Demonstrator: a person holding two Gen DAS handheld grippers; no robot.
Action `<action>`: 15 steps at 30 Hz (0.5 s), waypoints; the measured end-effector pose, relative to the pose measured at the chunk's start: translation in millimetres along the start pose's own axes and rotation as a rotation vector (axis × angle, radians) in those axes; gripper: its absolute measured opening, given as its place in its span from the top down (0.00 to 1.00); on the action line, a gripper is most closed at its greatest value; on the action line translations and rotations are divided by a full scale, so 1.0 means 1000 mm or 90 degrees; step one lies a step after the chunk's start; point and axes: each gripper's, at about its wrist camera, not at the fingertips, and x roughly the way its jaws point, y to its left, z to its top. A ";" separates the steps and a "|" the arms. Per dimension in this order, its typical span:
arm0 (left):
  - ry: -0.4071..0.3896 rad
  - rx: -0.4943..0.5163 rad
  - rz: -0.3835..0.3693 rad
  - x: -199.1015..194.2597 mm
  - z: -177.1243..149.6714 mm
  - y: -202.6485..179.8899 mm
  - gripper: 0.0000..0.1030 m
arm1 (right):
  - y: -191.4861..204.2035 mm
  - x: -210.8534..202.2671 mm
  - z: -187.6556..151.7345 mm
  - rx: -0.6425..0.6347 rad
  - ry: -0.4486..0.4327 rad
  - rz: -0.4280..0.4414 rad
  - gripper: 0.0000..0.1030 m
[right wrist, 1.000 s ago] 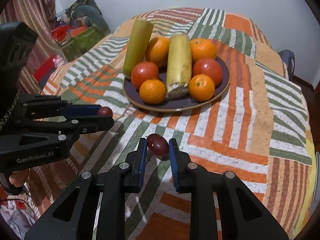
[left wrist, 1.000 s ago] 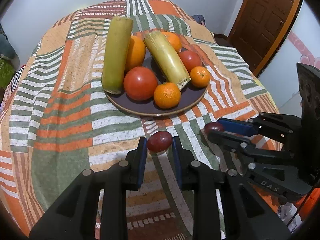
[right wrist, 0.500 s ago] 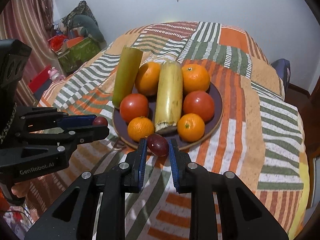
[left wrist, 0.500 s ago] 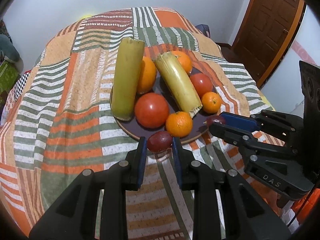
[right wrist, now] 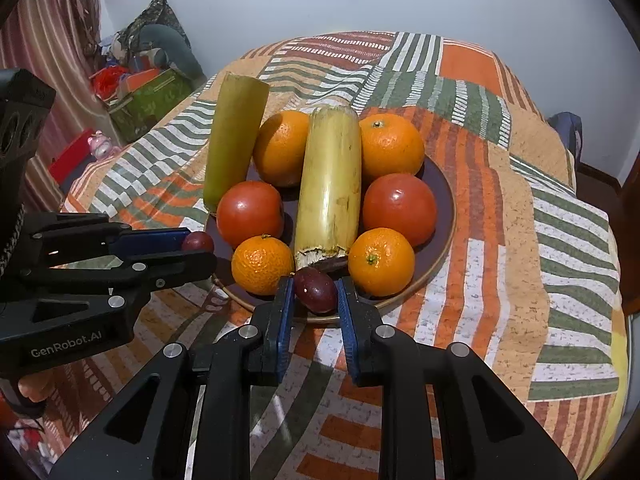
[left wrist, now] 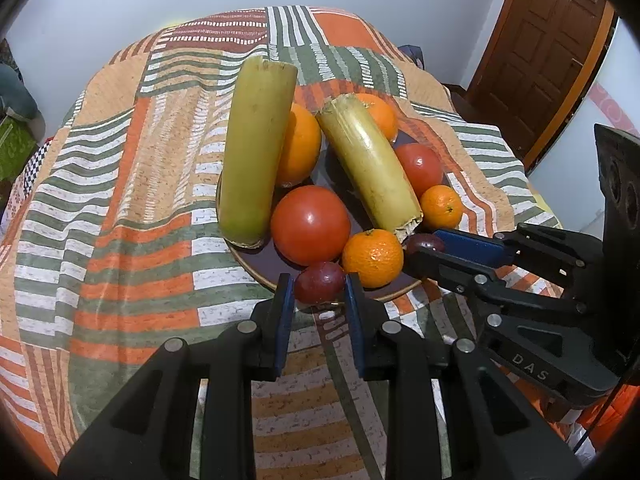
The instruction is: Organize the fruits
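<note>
A dark plate (left wrist: 256, 264) (right wrist: 442, 200) on the striped cloth holds two sugarcane pieces (left wrist: 256, 152) (right wrist: 330, 192), oranges (left wrist: 372, 258), and two tomatoes (left wrist: 310, 224). My left gripper (left wrist: 318, 284) is shut on a dark red plum (left wrist: 319, 282) over the plate's near rim. My right gripper (right wrist: 315, 290) is shut on another dark red plum (right wrist: 316, 288) at the plate's front edge, below the sugarcane end. Each gripper shows in the other's view, the right gripper (left wrist: 424, 248) on the right and the left gripper (right wrist: 198, 246) on the left.
The striped patchwork cloth (left wrist: 120, 240) covers a round table. A brown door (left wrist: 552, 40) stands at the back right. Boxes and clutter (right wrist: 148, 88) lie on the floor at the left, next to a curtain (right wrist: 48, 40).
Both grippers have moved forward with their plums, from over the cloth to the plate's near rim. The plate now looms larger in both views.
</note>
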 end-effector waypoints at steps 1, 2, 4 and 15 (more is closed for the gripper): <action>0.001 0.000 0.000 0.001 0.000 0.000 0.75 | 0.000 0.001 0.000 0.000 0.000 0.000 0.80; 0.002 0.000 0.001 0.002 0.000 0.000 0.75 | 0.000 0.001 0.000 0.000 0.000 0.000 0.80; 0.004 -0.002 0.002 0.003 0.000 0.000 0.75 | 0.000 0.001 0.000 -0.003 -0.001 0.000 0.80; -0.001 -0.021 0.009 -0.002 -0.001 0.001 0.52 | -0.001 -0.003 0.002 0.008 0.004 0.000 0.75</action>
